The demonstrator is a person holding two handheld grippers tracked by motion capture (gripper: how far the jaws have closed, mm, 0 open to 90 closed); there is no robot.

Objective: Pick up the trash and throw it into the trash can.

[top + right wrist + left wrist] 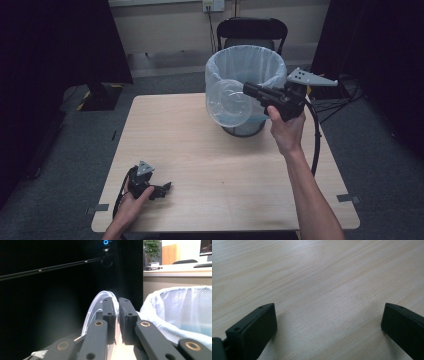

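Note:
A clear round plastic lid (230, 102) hangs in the air against the near side of a waste bin (246, 65) lined with a white bag. My right gripper (248, 89) is shut on the lid's edge, held up at the bin's right. In the right gripper view the two jaws pinch the thin clear lid (96, 306), and the bin's bagged rim (180, 307) lies to the right. My left gripper (167, 188) rests low on the wooden table (200, 165) near its front left corner, jaws wide apart. Bare wood (327, 295) lies between the left gripper's fingers (257, 325).
The bin stands at the table's far edge. A black chair (251, 30) is behind it. Dark curtains hang at both sides, and cables lie on the floor at the right. A cable (316, 140) trails from the right gripper past the forearm.

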